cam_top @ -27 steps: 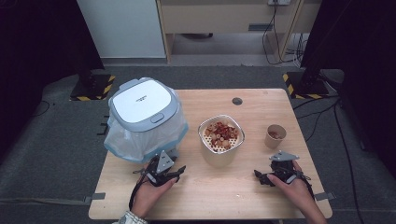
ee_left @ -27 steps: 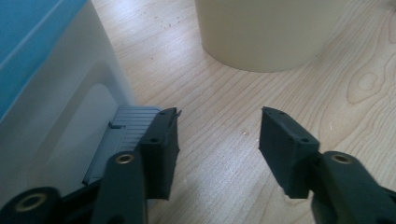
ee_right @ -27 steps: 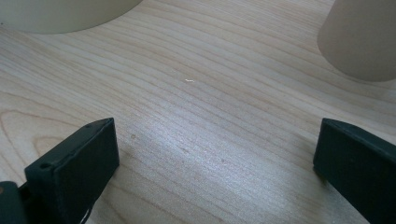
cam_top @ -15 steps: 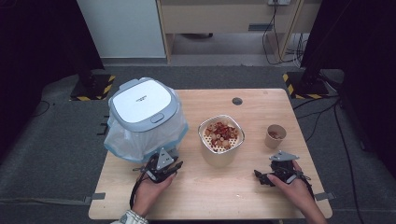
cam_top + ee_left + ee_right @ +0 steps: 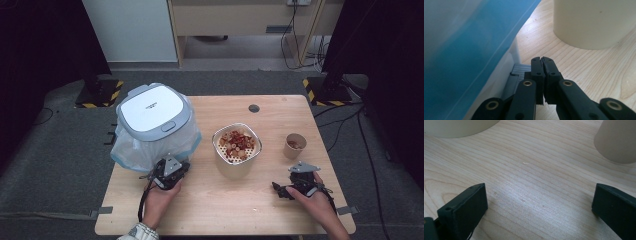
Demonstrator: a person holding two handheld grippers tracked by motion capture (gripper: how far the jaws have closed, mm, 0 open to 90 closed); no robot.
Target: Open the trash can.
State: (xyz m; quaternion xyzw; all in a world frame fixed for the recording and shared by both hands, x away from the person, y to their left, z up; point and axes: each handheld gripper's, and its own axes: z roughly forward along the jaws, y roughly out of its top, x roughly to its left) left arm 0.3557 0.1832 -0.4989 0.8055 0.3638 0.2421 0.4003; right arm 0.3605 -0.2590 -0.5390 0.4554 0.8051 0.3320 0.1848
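On the pale wooden table (image 5: 200,210), near its front left part, the left gripper (image 5: 171,169) was seen held low in the person's left hand (image 5: 159,197), its black jaws pressed together with nothing between them, as was plain in the left gripper view (image 5: 543,61). Just ahead of those jaws a grey pedal-like part (image 5: 517,70) at the foot of the bin (image 5: 152,127) was made out, though the view was too close and blurred for contact to be judged. The bin, topped by a white lid (image 5: 152,107) and lined with a blue-tinted plastic bag (image 5: 469,50), was stood at the left of the table. Beside it, near the middle, a cream container (image 5: 236,152) filled with red and pale pieces was placed. Further right a small paper cup (image 5: 295,145) was set. At the front right the right gripper (image 5: 286,186) was held in the right hand (image 5: 312,200), its jaws spread wide over bare wood and nothing gripped (image 5: 537,202)
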